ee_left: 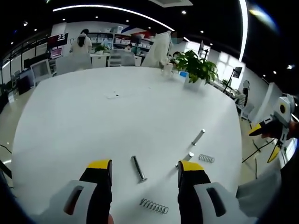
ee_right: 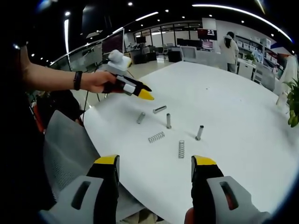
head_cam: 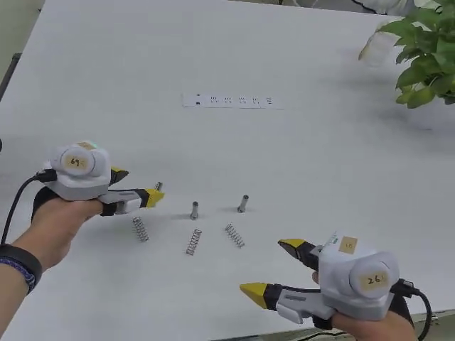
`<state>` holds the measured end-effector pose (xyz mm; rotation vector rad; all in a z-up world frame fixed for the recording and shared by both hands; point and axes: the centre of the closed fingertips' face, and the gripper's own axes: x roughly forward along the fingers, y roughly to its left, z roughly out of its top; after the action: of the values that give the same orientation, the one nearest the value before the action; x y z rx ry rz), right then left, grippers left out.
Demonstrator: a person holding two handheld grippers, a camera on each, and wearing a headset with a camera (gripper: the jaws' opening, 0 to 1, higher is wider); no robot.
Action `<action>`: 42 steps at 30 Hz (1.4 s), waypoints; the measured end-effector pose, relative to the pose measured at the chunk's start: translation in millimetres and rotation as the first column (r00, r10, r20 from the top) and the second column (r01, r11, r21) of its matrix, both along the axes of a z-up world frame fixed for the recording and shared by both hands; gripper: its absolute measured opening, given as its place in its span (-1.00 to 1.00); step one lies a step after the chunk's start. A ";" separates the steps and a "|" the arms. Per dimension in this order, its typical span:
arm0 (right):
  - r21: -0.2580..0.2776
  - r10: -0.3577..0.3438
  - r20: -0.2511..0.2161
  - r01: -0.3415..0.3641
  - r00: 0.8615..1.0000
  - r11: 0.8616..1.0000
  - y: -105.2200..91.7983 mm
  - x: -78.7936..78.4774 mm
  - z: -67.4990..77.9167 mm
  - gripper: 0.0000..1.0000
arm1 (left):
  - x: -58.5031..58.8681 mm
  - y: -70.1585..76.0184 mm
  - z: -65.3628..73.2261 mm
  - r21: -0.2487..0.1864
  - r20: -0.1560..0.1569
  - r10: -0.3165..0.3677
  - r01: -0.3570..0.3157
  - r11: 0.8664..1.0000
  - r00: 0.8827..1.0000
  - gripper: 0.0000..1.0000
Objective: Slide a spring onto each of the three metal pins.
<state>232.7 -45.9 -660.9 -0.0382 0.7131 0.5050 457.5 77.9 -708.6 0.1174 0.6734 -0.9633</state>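
left tongs (ee_left: 145,164) spread, pin (ee_left: 138,169) just ahead

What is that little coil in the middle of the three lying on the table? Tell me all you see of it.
The middle spring is a small coil of thin silvery wire, metal by its look. It lies on its side on the white table, just on the person's side of the upright middle pin and apart from it. Only the table touches it, and nothing is threaded through it.
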 end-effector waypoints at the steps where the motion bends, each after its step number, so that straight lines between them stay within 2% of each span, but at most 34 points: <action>1: 0.001 -0.001 -0.001 0.001 1.000 1.000 -0.3 0.2 -0.3 0.21 | 1.4 -1.4 -1.5 -0.005 -0.005 0.005 -0.005 1.000 1.000 0.02; 9: 0.004 -0.001 -0.003 0.001 1.000 1.000 -0.3 4.6 -1.2 0.21 | 6.6 -11.6 -14.4 0.003 -0.024 0.024 -0.024 1.000 0.999 -0.10; 16: 0.003 -0.001 -0.013 0.001 1.000 1.000 -1.7 3.5 -3.3 0.21 | 11.2 -15.3 -30.7 0.017 -0.064 0.062 -0.061 0.998 0.996 -0.17; 23: 0.004 -0.011 -0.019 0.011 1.000 1.000 -5.7 2.7 -4.9 0.21 | 16.5 -18.9 -42.6 0.026 -0.091 0.082 -0.080 0.996 0.992 -0.22; 28: 0.003 -0.016 -0.024 0.016 1.000 1.000 -8.9 2.5 -6.4 0.20 | 15.6 -21.3 -52.4 0.042 -0.105 0.079 -0.075 0.996 0.991 -0.24; 39: 0.004 -0.020 -0.024 0.020 1.000 1.000 -12.4 5.4 -5.8 0.21 | 15.5 -28.7 -66.0 0.061 -0.120 0.083 -0.076 0.995 0.989 -0.37; 40: 0.003 -0.021 -0.024 0.021 1.000 1.000 -12.5 5.5 -5.4 0.21 | 15.3 -28.9 -67.0 0.065 -0.118 0.083 -0.075 0.995 0.990 -0.42; 41: 0.002 -0.021 -0.024 0.021 1.000 1.000 -12.7 5.6 -5.2 0.21 | 18.3 -27.8 -67.3 0.076 -0.092 0.084 -0.077 0.994 0.992 -0.47; 42: 0.001 -0.022 -0.023 0.022 0.999 1.000 -13.2 5.8 -4.9 0.21 | 18.9 -28.4 -67.4 0.077 -0.085 0.080 -0.074 0.994 0.993 -0.52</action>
<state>238.5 -59.1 -665.8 -0.0233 0.7351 0.4859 476.4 49.5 -776.1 0.1140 0.7897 -0.8731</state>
